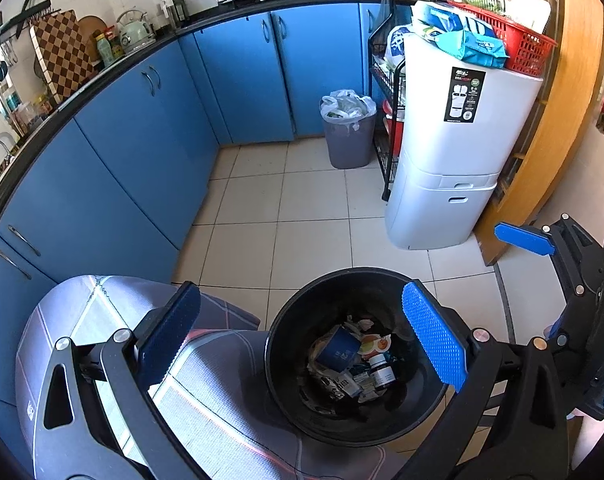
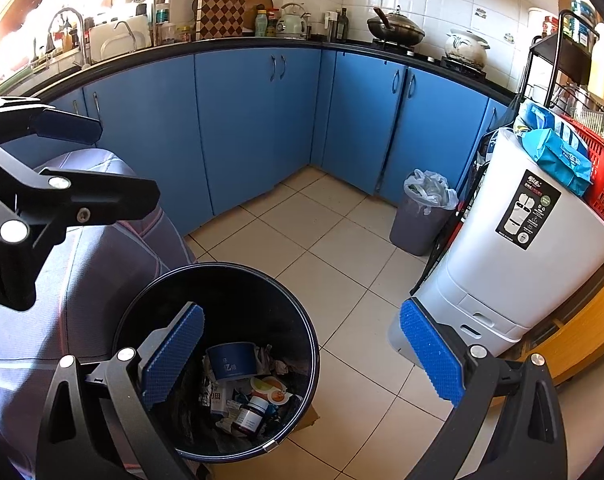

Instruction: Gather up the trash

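Judged well along, perhaps near the end of collecting: black bin (image 1: 353,360) below and between the fingers of the left claw (image 1: 302,340) already holding a loose heap of trash (image 2: 242,392), with no stray litter visible on the floor tiles (image 1: 309,200) ahead of either claw. Left claw spread wide and gripping nothing; right claw (image 2: 302,356) likewise wide apart and empty, with its left pad over the bin's mouth and its right pad out over bare floor. Possibly left to do: the grey bin (image 2: 421,216) far ahead of the right claw, lined with a crinkled white plastic bag (image 1: 347,106) bunched at the rim and seemingly full; whether that counts as part of the job cannot be told. Bin round, smooth-walled, dark and slightly glossy, with a thin rim. Inside, a blue paper cup (image 2: 232,364) lying on its side, a small brown glass bottle (image 2: 254,412) with a white cap, crumpled paper, flattened printed cartons. Claw pads blue, knurled in a fine diamond grid, on matte black linkages with bright metal pins. To the left of both claws, a soft grey cushion (image 1: 114,320) with pale crossing stripes, fabric-textured. To the right, a tall white plastic cabinet (image 2: 513,248), rounded and smooth.
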Motion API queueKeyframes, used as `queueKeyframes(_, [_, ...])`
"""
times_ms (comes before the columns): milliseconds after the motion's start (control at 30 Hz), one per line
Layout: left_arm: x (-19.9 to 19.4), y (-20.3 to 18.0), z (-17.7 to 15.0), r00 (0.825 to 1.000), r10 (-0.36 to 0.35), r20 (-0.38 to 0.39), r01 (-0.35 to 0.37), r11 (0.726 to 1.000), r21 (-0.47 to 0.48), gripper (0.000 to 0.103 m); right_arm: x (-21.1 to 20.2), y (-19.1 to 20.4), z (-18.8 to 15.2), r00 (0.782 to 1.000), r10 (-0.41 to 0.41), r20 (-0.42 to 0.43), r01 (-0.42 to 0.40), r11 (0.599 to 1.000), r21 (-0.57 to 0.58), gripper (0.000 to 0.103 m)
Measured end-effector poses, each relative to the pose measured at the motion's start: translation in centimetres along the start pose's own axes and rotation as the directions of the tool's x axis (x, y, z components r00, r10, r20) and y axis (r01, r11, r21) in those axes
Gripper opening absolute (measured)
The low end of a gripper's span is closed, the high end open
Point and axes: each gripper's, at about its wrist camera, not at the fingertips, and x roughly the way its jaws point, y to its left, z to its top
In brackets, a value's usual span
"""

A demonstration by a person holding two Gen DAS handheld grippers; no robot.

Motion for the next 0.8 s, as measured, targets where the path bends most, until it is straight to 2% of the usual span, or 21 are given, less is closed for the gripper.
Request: queueKeyframes(800, [-0.41, -0.29, 0.09, 1.0, 0.008, 0.009, -0.008, 1.0, 0.011, 0.099, -0.14, 0.31, 0.14, 1.0, 0.004, 0.004, -0.004, 1.0, -0.017, 0.096])
